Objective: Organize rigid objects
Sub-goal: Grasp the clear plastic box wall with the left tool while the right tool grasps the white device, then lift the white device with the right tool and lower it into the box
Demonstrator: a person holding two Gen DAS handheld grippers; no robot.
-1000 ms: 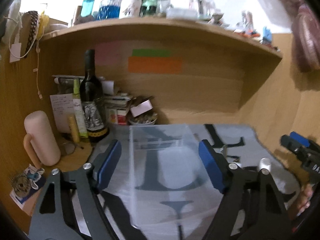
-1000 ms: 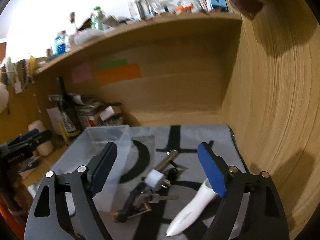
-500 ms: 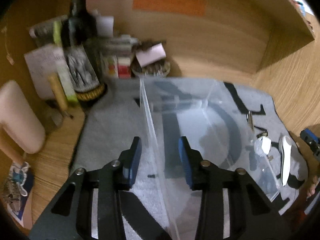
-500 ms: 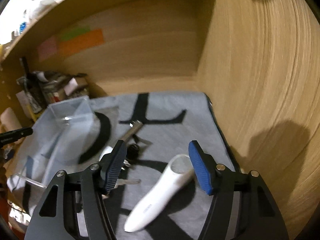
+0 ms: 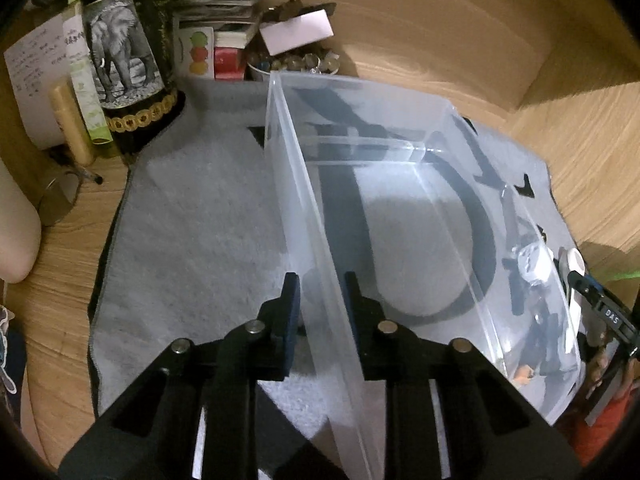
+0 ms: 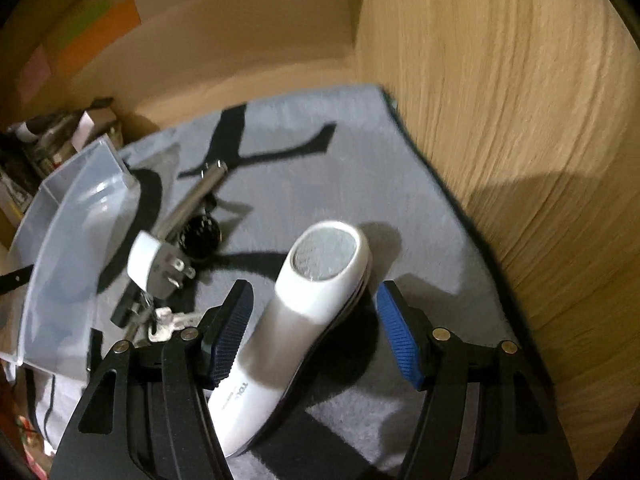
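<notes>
The white device's [image 6: 308,312] near end is hidden under the right claw [image 6: 316,340].

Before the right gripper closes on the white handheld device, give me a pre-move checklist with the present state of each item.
1. Left gripper clamped on the near wall of the clear plastic bin: ok; its jaws have just closed on the wall.
2. White handheld device between the right gripper fingers: ok.
3. Pads pressing on the device: not ok; a gap shows beside the right pad, contact at the left cannot be told.
4. Bin interior free to receive it: ok, nothing lies inside.
5. White plug adapter and keys outside the jaws: ok.
6. Device lying flat on the grey mat: cannot tell.
</notes>
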